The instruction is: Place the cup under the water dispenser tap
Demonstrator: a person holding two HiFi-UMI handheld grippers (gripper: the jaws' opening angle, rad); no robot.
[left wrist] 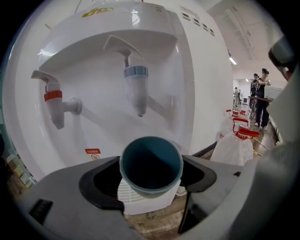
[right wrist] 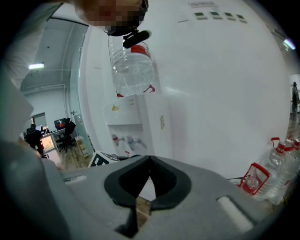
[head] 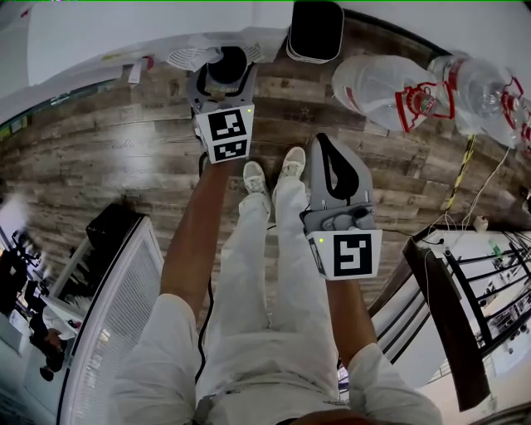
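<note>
Now my left gripper [left wrist: 151,182] grips the cup [left wrist: 151,161] below the blue tap [left wrist: 136,91]; my right gripper [right wrist: 149,164] is closed, empty.

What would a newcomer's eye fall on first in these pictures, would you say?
The teal cup, held in the left gripper, close before the white water dispenser, below its blue tap in that gripper's view. Then the big water bottles lying on the wooden floor, upper right in the head view.

No legible txt: water dispenser [left wrist: 201,84] sticker [left wrist: 92,151], logo [left wrist: 97,12] blurred.
</note>
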